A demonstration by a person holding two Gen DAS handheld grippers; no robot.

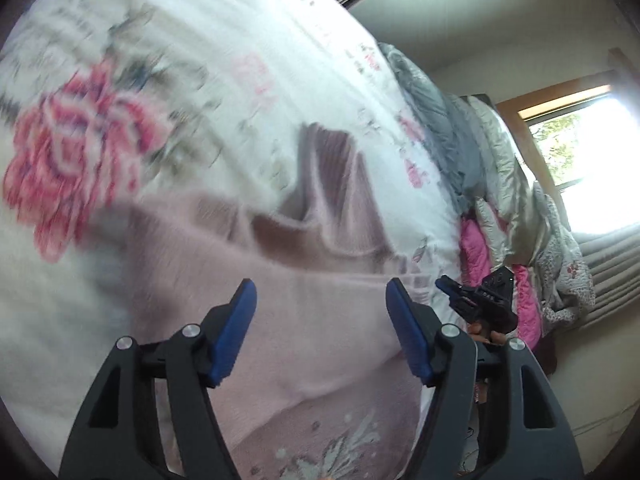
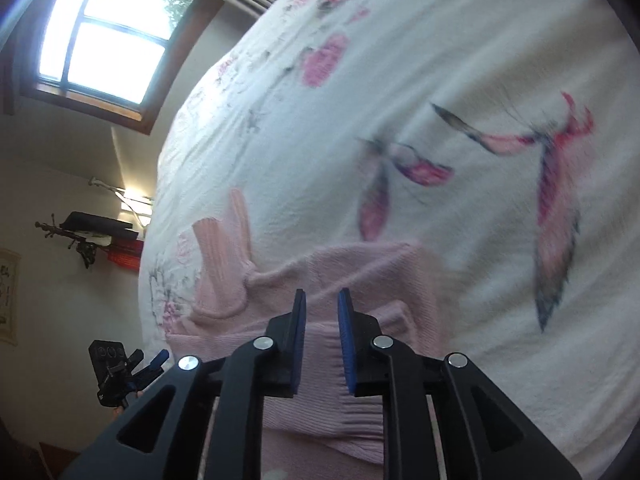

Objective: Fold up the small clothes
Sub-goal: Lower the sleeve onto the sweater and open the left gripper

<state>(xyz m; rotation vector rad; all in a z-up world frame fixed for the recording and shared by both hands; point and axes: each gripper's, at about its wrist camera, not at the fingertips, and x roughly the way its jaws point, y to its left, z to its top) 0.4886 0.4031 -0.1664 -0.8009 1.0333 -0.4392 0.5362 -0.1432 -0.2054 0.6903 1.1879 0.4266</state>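
Sweater [image 1: 320,320], one pink knitted piece, lies crumpled on the floral bedsheet [image 1: 180,60] just under two grippers. Left gripper [image 1: 320,332] hangs wide apart and grasps nothing; right gripper [image 2: 322,340] is narrowly parted, also grasping nothing. Farther back, one heap of quilts [image 1: 500,168] lies before one window [image 1: 580,148].

Sweater [image 2: 340,276]: we see soft pink knit cloth, matt, with ribbed cuffs and hem.
Bedspread [image 1: 248,40]: we see white woven cloth, matt, finely crinkled, printed with pink flowers.
Left gripper [image 1: 320,332]: we see matt black plastic arms, blue ridged pads, shiny metal pivot pins.
Right gripper [image 2: 322,340]: we see the same matt black plastic, blue pads, bright metal pins.
Quilts [image 1: 500,168], far right: we see glossy, satin-like grey and pink cloth.
Window frame [image 2: 176,56]: we see brown wood, smooth.
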